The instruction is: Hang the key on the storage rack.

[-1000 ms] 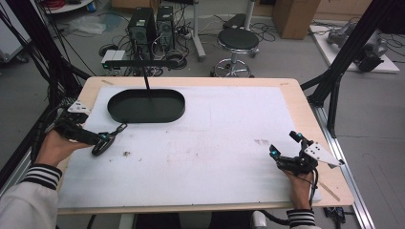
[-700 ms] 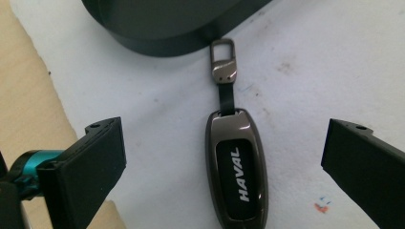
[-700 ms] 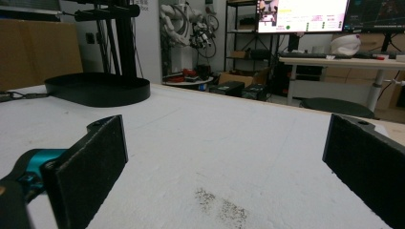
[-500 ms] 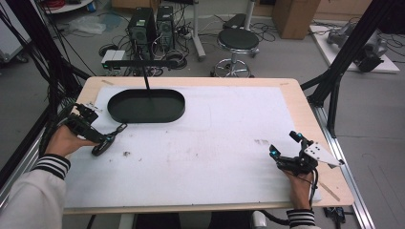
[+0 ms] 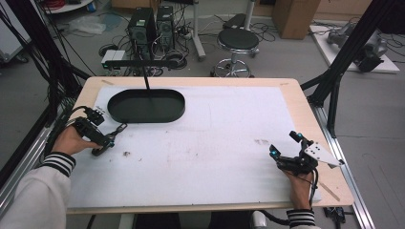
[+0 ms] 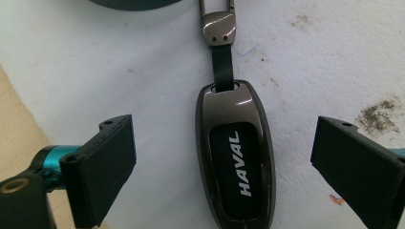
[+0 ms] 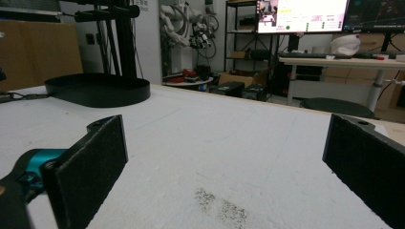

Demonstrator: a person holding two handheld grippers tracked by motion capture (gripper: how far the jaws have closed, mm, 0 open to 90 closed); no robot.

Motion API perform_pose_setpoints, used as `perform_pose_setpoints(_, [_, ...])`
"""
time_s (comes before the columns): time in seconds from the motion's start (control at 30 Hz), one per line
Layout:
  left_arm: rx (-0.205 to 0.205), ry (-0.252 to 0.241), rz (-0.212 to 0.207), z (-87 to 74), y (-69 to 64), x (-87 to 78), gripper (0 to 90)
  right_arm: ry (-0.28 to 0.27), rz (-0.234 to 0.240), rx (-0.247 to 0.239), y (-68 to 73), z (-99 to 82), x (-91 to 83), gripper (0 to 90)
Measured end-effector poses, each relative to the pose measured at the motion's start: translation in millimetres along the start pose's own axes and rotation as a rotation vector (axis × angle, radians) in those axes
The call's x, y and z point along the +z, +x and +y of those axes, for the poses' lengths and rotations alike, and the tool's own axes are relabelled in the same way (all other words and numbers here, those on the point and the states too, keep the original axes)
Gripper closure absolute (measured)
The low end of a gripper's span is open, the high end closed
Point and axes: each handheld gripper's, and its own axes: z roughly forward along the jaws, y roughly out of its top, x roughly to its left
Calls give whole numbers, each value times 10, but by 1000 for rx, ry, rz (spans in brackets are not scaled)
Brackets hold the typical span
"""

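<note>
Key fob (image 6: 235, 152), dark glossy shell lettered HAVAL, is lying flat on the white table cover (image 5: 219, 138) at the near left, just short of the black oval tray (image 5: 145, 106). The left gripper (image 6: 224, 174) is hovering over it with jaws standing wide apart, one on each long side, neither touching. A sound grasp probably calls for lowering squarely and closing across the narrow waist of the shell, clear of the strap (image 6: 222, 64) and metal clasp (image 6: 218, 27) pointing towards the tray. The right gripper (image 5: 288, 151), jaws likewise apart and empty, is resting at the near right, well away.
</note>
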Motion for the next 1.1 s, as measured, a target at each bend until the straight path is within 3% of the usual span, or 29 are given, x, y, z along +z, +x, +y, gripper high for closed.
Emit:
perform_pose_setpoints(0.43, [-38,86,-17,-1,-1,55,224,-1,-1,9,0,0,-2,3])
perform_pose_setpoints(1.1, [-92,149,-49,6,14,108,349,-1,0,6,-1,0,-2,3])
